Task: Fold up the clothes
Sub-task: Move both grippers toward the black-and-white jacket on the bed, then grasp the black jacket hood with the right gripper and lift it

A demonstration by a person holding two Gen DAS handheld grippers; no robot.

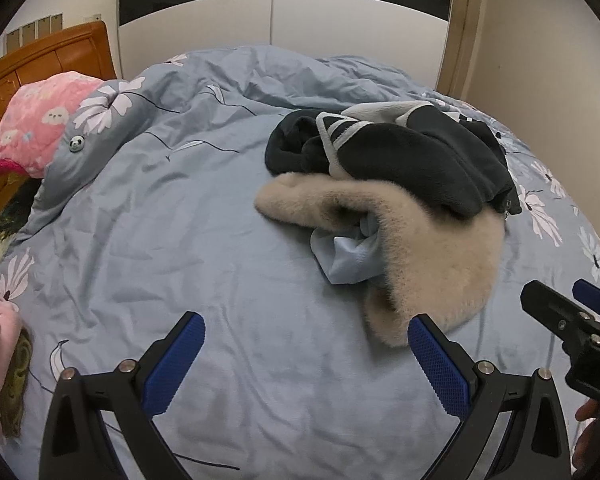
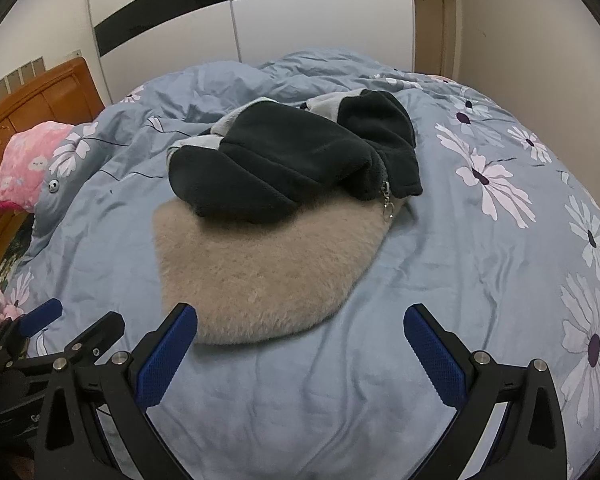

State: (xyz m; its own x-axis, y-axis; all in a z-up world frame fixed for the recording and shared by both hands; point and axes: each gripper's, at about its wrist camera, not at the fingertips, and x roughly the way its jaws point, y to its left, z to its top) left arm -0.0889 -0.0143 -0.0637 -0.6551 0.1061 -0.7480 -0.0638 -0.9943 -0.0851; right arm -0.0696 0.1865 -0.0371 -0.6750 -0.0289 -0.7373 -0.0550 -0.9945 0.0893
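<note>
Blue floral duvet [image 2: 440, 240] — dark fleece [image 2: 292, 160] atop beige fur garment [image 2: 260, 272].

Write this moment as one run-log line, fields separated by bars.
left gripper open | right gripper open | dark fleece jacket atop beige fuzzy garment | folding not started

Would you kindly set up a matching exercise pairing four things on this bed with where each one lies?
Things:
1. dark fleece jacket
2. beige fluffy garment
3. light blue garment
4. pink quilt

Places:
A. by the wooden headboard
B. on top of the pile
C. tucked in the beige fold
D. under the dark jacket, on the duvet

Pairs: 1-B, 2-D, 3-C, 4-A
</note>
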